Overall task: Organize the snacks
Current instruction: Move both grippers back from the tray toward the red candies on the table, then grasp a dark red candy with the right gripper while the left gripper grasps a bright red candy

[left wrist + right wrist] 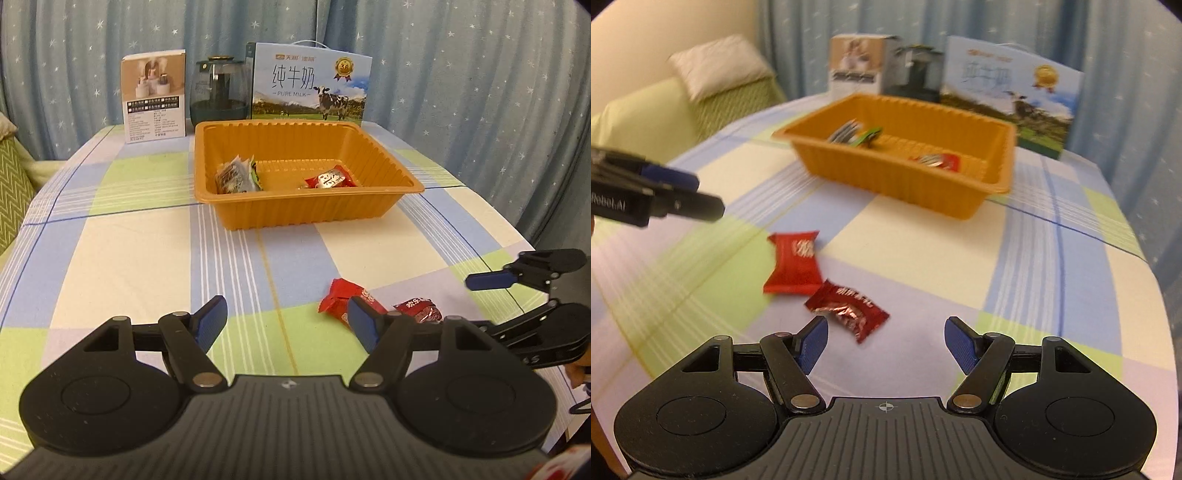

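- The tabletop (129, 258) is covered by a checked cloth in blue, green and cream; a starred blue curtain (461, 74) hangs behind its far edge.
- Along the far edge three things are lined up: a milk carton (310, 83) printed with a cow, a dark glass jug (219, 88) beside it, and a white product box (154, 96) towards the far left corner.
- An orange tray (314, 212) is set just in front of that row, towards the far middle of the tabletop. Inside it, a few wrapped snacks (236, 175) are leaned against the left wall and a red-and-silver snack (330, 180) lies near the front wall.
- A bright red snack packet (795, 263) lies flat on the cloth in the near half, well apart from the tray, with open cloth between.
- A darker red snack packet (849, 312) lies just beside it, possibly touching at one corner; the blurred right wrist view leaves that unsure.
- The left gripper (288, 319) is held with its jaws parted and nothing between them; its right pad partly hides the bright red packet.
- The right gripper (885, 341) is likewise held partly open and empty, the darker packet just ahead of its left pad.
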The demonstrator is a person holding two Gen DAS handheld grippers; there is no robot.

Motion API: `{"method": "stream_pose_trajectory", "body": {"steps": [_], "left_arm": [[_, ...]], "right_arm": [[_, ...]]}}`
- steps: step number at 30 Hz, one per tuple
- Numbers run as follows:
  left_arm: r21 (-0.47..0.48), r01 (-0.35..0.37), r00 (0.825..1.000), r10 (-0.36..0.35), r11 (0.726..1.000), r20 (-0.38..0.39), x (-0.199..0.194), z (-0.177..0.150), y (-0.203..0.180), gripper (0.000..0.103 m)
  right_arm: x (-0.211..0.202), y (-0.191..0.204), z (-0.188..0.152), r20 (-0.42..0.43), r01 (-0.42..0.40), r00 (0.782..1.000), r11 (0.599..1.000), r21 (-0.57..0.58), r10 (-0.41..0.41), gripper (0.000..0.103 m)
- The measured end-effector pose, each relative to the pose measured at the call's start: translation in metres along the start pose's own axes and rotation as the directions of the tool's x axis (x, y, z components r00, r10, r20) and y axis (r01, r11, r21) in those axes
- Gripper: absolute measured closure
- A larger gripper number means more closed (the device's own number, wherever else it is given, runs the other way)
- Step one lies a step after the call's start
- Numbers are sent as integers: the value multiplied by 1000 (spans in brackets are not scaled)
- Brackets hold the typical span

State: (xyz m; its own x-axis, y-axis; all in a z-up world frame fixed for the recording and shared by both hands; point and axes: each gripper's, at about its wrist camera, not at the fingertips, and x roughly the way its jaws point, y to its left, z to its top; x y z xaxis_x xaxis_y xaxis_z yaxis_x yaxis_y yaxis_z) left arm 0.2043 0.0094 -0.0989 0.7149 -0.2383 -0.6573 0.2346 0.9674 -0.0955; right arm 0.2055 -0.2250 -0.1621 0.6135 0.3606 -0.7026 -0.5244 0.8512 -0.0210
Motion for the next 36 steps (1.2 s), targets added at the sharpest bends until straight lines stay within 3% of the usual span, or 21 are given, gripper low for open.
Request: {"method": "stream_pose_trajectory", "body": {"steps": [9, 16, 22, 30, 34, 36], "left_arm": [[-16, 14, 1000, -14, 1000, 0, 4, 1, 1, 34], [-22, 16, 1000, -16, 1000, -5, 8, 1, 1, 33], [-17, 25, 1000, -25, 1000, -13, 12, 1, -3, 33], [-88, 74, 995, -80, 993, -65, 25, 1, -9, 34], [-82, 40, 997, -46, 996, -67, 28, 2, -14, 34], [-92, 28, 997, -34, 995, -64, 28, 2, -12, 34]], "right_arm": [[24, -4, 13, -13, -8, 1000, 1000, 16, 8, 33], [27, -3, 20, -17, -54, 998, 997, 47, 55, 65], [21, 6, 17, -30, -44, 999, 998, 54, 46, 77], [18, 5, 21, -25, 7, 1000, 995, 98, -4, 78], [25, 18, 23, -26, 33, 999, 999, 13, -33, 78], [25, 27, 24, -22, 7, 1000, 999, -41, -7, 78]]}}
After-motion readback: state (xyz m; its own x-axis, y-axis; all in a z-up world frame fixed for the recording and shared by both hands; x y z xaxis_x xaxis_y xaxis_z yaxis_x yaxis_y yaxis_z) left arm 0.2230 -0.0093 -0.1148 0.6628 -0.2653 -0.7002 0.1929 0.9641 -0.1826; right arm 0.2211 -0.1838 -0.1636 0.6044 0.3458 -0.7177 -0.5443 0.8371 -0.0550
